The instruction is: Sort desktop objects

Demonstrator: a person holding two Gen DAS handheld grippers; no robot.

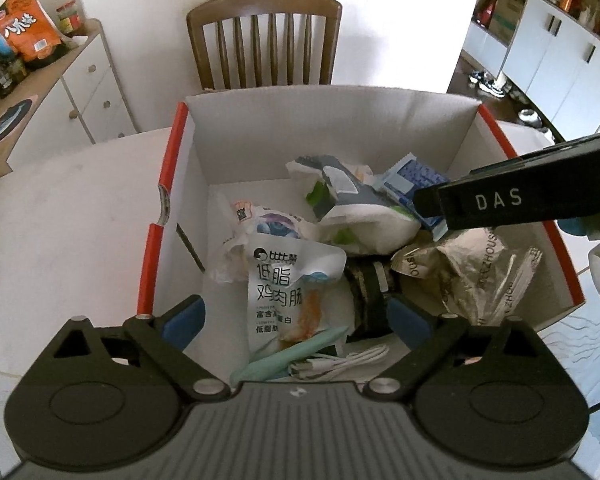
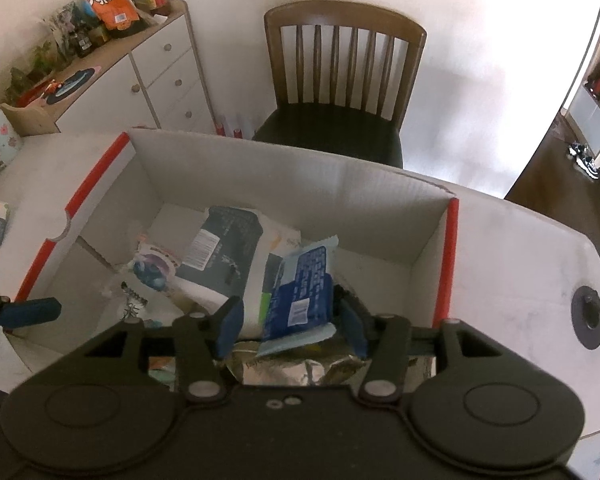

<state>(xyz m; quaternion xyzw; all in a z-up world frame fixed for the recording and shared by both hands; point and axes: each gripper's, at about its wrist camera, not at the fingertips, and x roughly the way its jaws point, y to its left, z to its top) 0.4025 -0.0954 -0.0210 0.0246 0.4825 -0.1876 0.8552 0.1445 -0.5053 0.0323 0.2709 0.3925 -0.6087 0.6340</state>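
Observation:
A white cardboard box (image 1: 168,184) with red edges stands on the table, filled with packets. My left gripper (image 1: 296,320) hangs open over its near end, above a white sausage packet (image 1: 288,280), a black roll (image 1: 368,292) and a white cable (image 1: 340,362). My right gripper (image 2: 292,328) reaches in from the right, and its black body is marked DAS in the left wrist view. Its jaws are open, and a blue packet (image 2: 300,292) lies between the pads with a gap on each side. Under it lies a silver foil bag (image 2: 300,368).
A wooden chair (image 2: 344,72) stands behind the box, against the wall. A white drawer cabinet (image 2: 164,68) at the back left carries an orange snack bag (image 2: 110,0) and jars. The white table (image 2: 520,280) has a round black grommet (image 2: 588,316) at the right.

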